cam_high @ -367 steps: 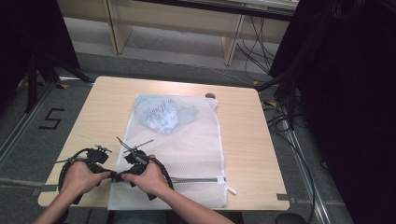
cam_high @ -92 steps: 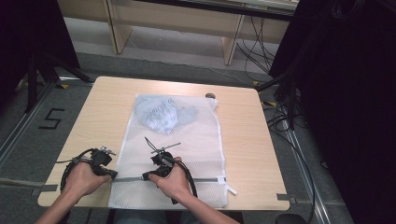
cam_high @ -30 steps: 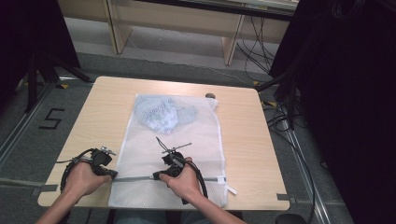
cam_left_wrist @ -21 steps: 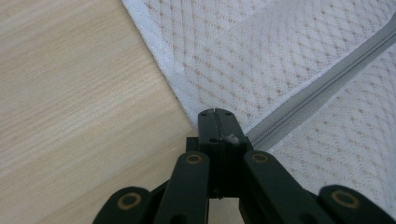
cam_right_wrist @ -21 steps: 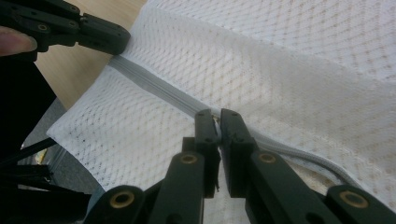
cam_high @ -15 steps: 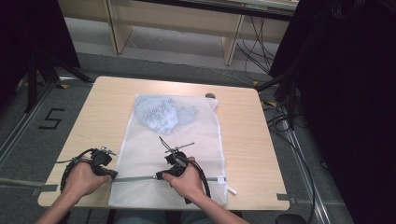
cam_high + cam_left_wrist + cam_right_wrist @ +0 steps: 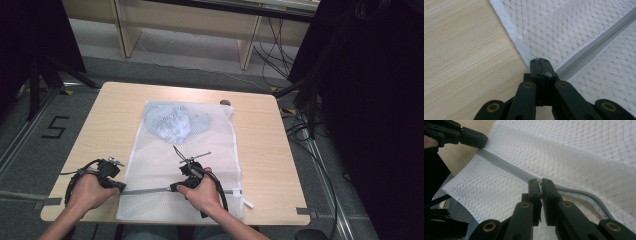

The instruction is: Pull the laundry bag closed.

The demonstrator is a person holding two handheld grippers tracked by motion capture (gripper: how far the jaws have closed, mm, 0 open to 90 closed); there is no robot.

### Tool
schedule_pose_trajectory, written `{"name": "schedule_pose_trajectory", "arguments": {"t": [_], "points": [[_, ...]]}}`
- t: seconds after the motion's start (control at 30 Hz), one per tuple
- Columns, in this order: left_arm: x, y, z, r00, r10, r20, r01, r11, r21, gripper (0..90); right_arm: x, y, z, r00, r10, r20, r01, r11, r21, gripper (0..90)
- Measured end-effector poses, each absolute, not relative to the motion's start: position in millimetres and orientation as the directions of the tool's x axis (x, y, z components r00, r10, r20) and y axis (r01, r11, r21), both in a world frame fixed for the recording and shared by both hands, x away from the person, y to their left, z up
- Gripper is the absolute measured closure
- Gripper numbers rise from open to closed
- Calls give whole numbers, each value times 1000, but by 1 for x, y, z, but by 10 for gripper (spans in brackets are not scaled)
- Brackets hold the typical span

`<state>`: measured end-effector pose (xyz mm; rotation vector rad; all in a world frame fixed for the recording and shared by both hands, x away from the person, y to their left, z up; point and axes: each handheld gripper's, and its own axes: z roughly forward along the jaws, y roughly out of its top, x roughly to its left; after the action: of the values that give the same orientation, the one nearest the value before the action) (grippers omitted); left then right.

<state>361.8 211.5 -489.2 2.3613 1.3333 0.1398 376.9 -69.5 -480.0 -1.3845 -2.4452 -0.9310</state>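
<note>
left gripper [image 7: 119,186] clenched on mesh bag [image 7: 200,145] edge (table [image 7: 280,165] beneath), right gripper [image 7: 173,188] grasping zipper [image 7: 499,165] pull

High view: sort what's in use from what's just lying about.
In use:
- mesh bag
- zipper, pull pinched by the right gripper
- left gripper, shut on the bag's edge at the zipper's end
- clothes inside the bag

Lying about:
- small dark round thing by the bag's far corner
- table
</note>
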Motion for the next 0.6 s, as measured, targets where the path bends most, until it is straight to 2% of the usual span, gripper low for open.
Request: {"name": "schedule_pose_trajectory", "arguments": {"t": [0.6], "points": [[362,212,-489,536,837,-115,794,-453,405,900,378,-77,-479,-534,721,441,835,367,411,869]]}}
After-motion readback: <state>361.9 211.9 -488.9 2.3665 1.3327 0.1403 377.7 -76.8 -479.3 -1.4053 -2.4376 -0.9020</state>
